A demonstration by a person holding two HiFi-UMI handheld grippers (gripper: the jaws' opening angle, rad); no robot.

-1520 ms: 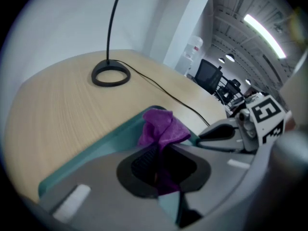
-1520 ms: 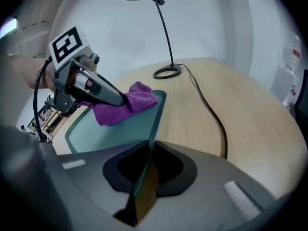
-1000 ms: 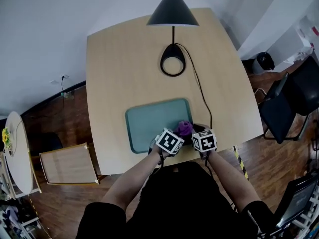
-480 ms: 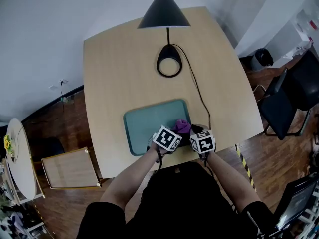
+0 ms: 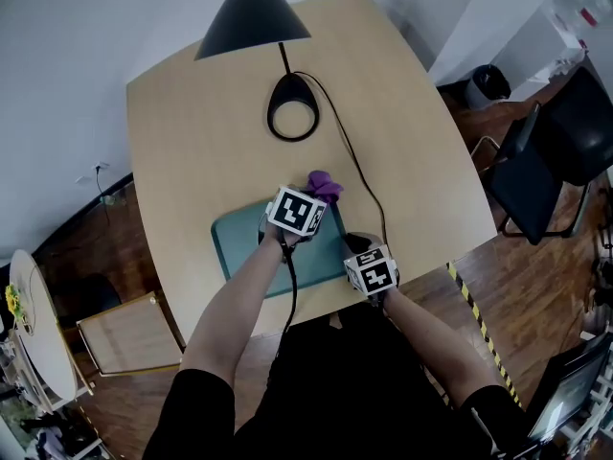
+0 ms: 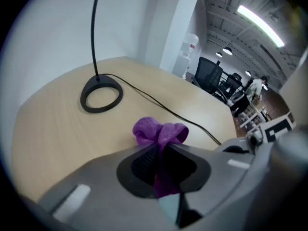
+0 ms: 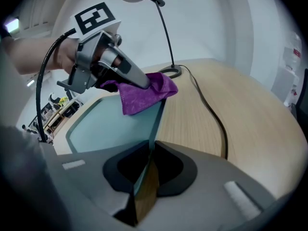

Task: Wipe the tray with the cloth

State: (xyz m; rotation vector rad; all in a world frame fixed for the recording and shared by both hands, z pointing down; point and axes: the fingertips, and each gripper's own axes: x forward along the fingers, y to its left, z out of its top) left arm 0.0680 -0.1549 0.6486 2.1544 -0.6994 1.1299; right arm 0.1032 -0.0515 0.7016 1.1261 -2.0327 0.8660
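Observation:
A teal tray [image 5: 235, 244] lies on the wooden table near its front edge. My left gripper [image 5: 317, 193] is shut on a bunched purple cloth [image 5: 324, 184] at the tray's far right corner. In the left gripper view the cloth [image 6: 159, 131] sticks out past the left gripper [image 6: 159, 152]. The right gripper view shows the cloth [image 7: 142, 93] hanging from the left gripper [image 7: 146, 84] over the tray [image 7: 103, 125]. My right gripper [image 5: 357, 245] is at the tray's near right corner. There the right gripper [image 7: 151, 159] is shut on the tray's rim.
A black lamp with a ring base [image 5: 292, 107] and dark shade [image 5: 251, 12] stands at the back. Its cable [image 5: 356, 175] runs along the table right of the tray. Dark chairs [image 5: 549, 151] stand right of the table, and a flat wooden frame [image 5: 123, 333] lies on the floor left.
My left gripper has carried the cloth from the tray's near right part away to its far right corner. The right gripper has stayed on the rim.

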